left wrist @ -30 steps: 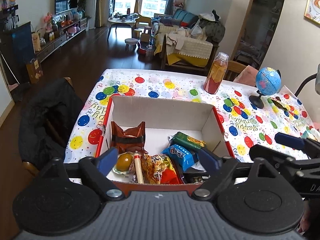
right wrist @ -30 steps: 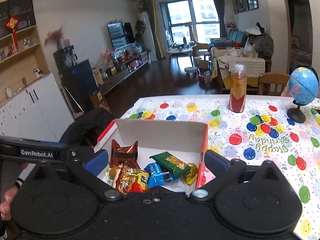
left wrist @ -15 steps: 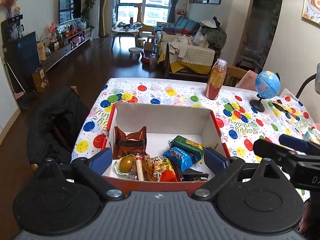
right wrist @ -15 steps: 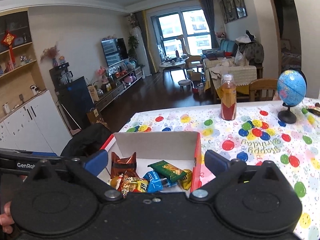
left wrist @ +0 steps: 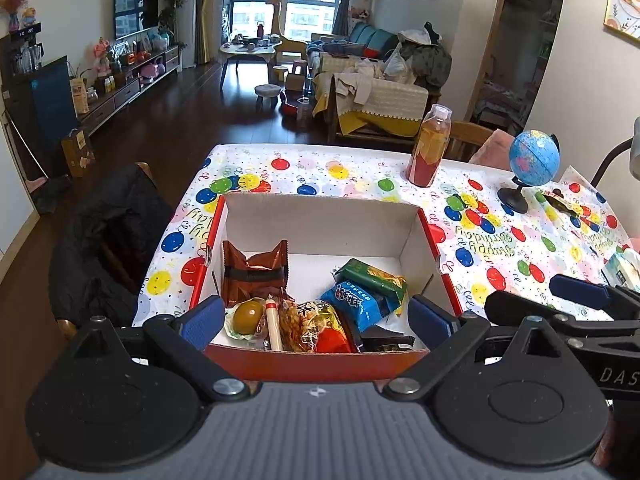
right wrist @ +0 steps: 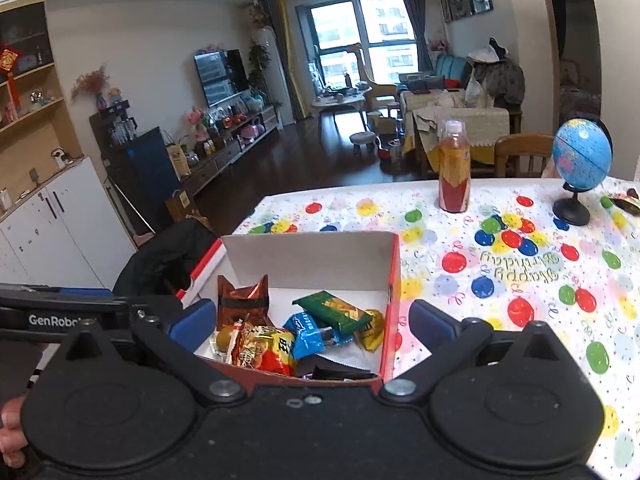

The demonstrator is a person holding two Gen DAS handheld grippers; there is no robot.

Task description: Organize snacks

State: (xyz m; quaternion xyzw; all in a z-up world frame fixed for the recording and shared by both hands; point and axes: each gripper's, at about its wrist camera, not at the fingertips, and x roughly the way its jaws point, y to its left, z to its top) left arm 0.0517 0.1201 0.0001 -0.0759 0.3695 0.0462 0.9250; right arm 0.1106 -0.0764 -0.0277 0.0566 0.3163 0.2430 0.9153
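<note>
Box: an open red box with white inner walls [left wrist: 320, 220] on the tabletop [left wrist: 352, 172], which wears a balloon-print cloth; every place below is given from this box.
Snacks: all inside the box, bunched toward its near wall.
Brown packet: [left wrist: 254, 272] leaning up at the box's left inner wall.
Green packet: [left wrist: 372, 276] right of the box's middle, lying over a blue packet [left wrist: 356, 300].
Orange-red bag: [left wrist: 316, 326] against the box's near wall, beside a clear-wrapped round snack [left wrist: 248, 316].
Left hand-held gripper: [left wrist: 316, 318] released, blue pads spread as wide as the box, nothing between them, just above the near wall.
Right hand-held gripper: [right wrist: 312, 322] released, pads wide apart, one over the box's left side and one just outside its right wall, grasping nothing.
Bottle: [left wrist: 428, 144] upright, beyond the box's far right corner.
Globe: [left wrist: 532, 164] well right of the box, past the bottle.
Dark jacket: [left wrist: 108, 240] over a chair, left of the box.
</note>
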